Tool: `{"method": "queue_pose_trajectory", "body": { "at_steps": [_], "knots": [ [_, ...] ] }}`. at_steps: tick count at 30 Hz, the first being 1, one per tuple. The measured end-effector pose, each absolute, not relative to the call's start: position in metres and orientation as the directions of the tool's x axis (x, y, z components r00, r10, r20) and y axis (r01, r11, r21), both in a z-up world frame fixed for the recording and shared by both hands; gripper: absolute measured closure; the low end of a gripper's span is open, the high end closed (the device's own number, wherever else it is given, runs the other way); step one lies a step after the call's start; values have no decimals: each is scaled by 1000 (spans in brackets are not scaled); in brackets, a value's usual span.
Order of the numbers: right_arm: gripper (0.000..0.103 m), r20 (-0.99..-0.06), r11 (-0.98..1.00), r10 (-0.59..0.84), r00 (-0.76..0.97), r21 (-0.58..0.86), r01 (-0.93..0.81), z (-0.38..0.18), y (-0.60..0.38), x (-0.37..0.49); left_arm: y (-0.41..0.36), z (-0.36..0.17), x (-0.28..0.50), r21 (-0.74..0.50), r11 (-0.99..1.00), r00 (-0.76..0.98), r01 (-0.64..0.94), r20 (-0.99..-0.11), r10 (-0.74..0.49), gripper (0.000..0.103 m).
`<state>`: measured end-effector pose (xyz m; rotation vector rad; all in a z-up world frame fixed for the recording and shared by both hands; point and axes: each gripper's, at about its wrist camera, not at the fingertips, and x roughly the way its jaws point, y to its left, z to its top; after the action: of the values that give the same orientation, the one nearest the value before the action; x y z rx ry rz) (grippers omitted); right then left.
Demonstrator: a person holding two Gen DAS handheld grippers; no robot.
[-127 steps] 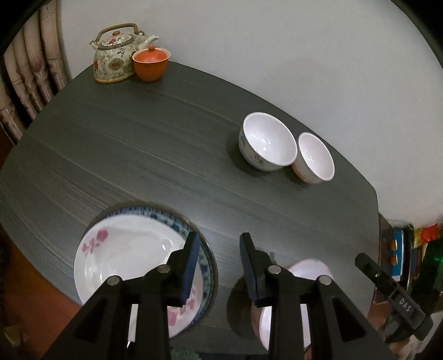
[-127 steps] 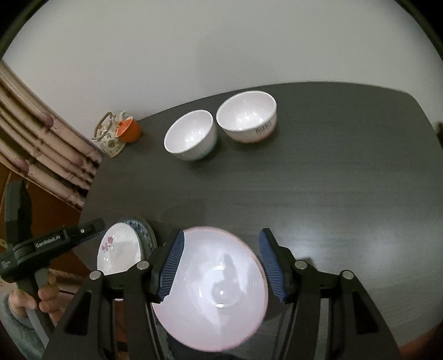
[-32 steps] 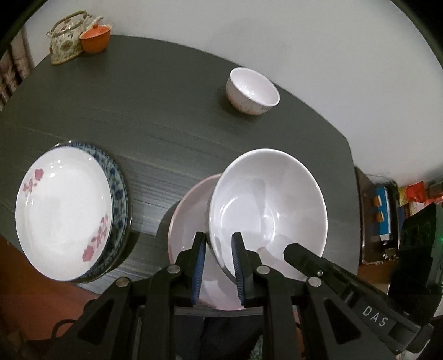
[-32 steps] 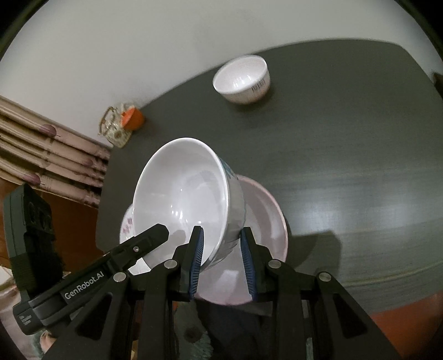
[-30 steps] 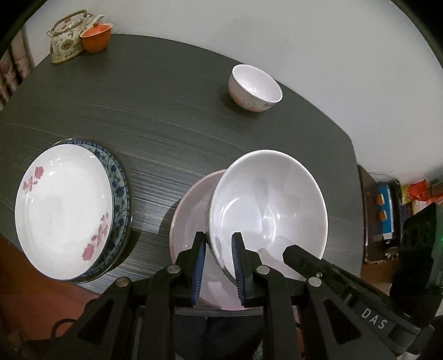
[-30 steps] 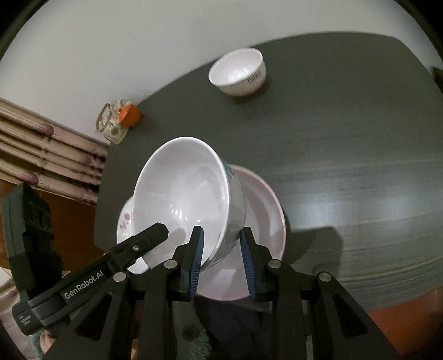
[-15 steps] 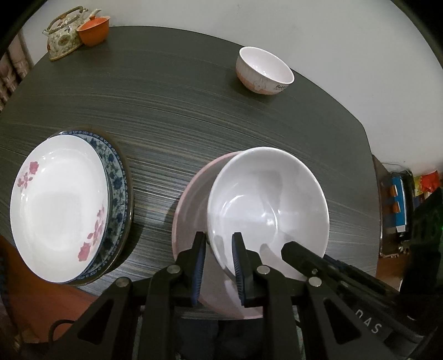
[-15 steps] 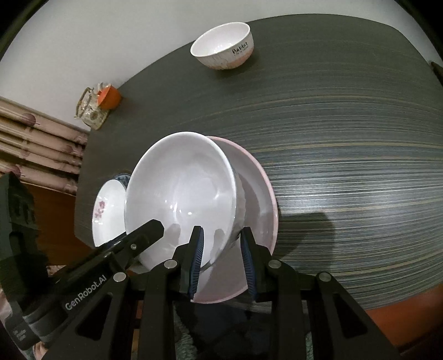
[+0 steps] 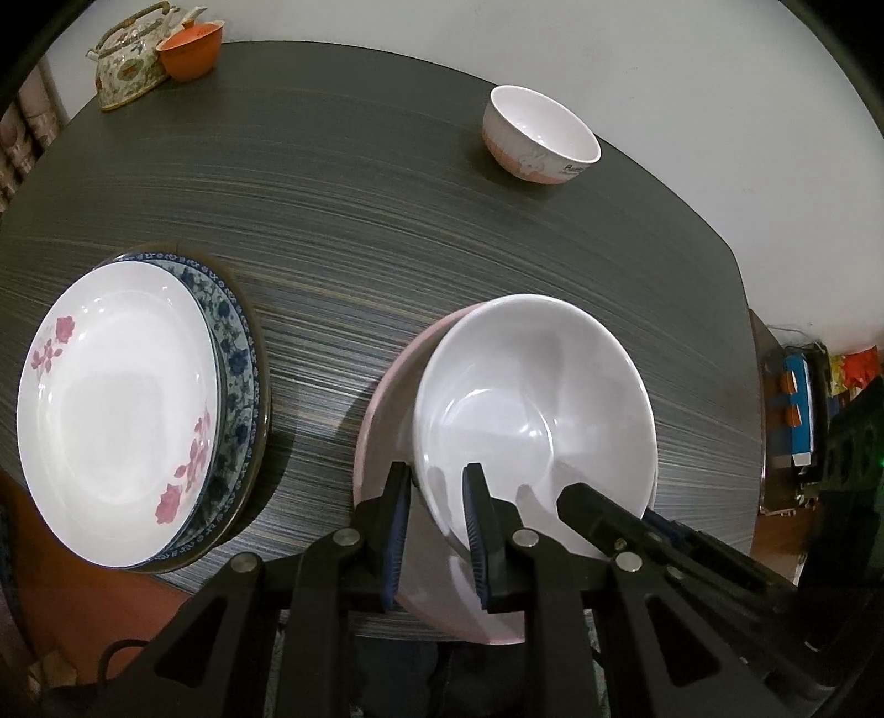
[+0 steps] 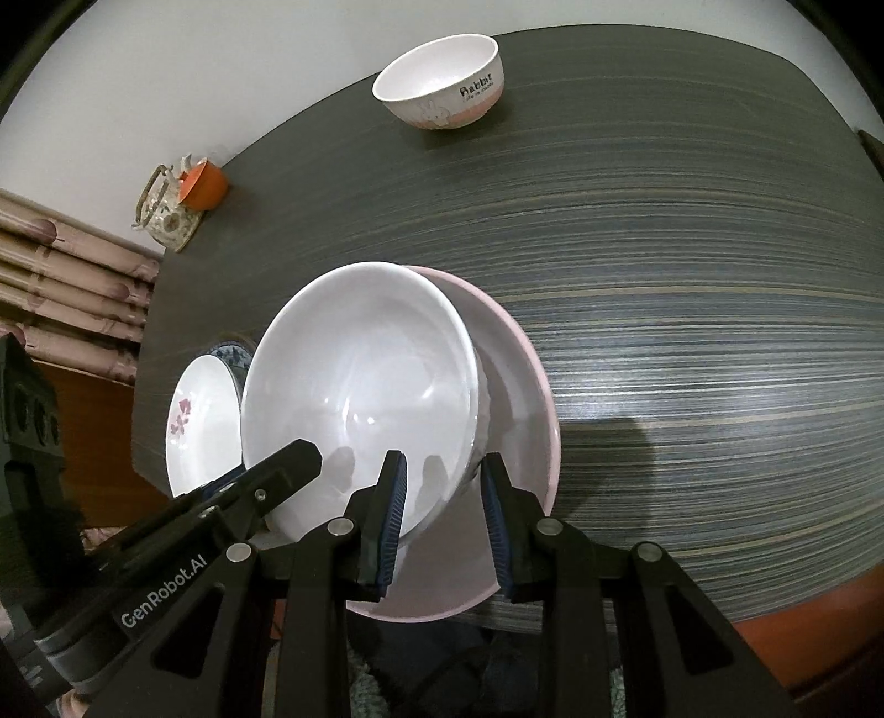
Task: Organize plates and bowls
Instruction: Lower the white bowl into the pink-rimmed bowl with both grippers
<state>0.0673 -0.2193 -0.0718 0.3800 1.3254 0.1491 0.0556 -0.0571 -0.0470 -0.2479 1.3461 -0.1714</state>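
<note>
While both grippers point steeply down at the near edge of the table [image 9: 387,182], I have them on the same white bowl [image 9: 530,408]. My left gripper [image 9: 436,530] is narrowed on the bowl's near rim, one blue pad outside the wall and one inside, holding it. My right gripper [image 10: 442,513] straddles the rim further round: its left pad lies against the inside of the wall, but its right pad stands off the outside with a gap showing, so I would call it a loose bracket rather than a firm pinch, though the fisheye makes that hard to judge. In the left view the right gripper's black finger comes in from the lower right, reaching to the bowl's rim; in the right view the left one comes in from the lower left, lettered on its side.

The bowl sits inside the pink plate [image 10: 519,386], shifted toward that plate's left side and tipped a little. I cannot tell whether its foot rests fully on the plate.

To the left, a white floral plate [image 9: 116,414] lies stacked on a blue-patterned plate [image 9: 237,353], near the table's edge. A rabbit bowl [image 10: 442,83] stands upright at the far side, well apart. A teapot [image 9: 127,61] and an orange cup [image 9: 190,47] stand touching at the far left corner.
</note>
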Motion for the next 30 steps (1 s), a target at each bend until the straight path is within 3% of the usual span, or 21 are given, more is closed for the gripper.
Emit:
{"method": "queue_pose_trajectory", "body": {
  "at_steps": [30],
  "knots": [
    [69,-915,919,336,223,370,134,-71,-220,70,-49,-46,61,-283,958,175,-43,-946,-272,80]
  ]
}}
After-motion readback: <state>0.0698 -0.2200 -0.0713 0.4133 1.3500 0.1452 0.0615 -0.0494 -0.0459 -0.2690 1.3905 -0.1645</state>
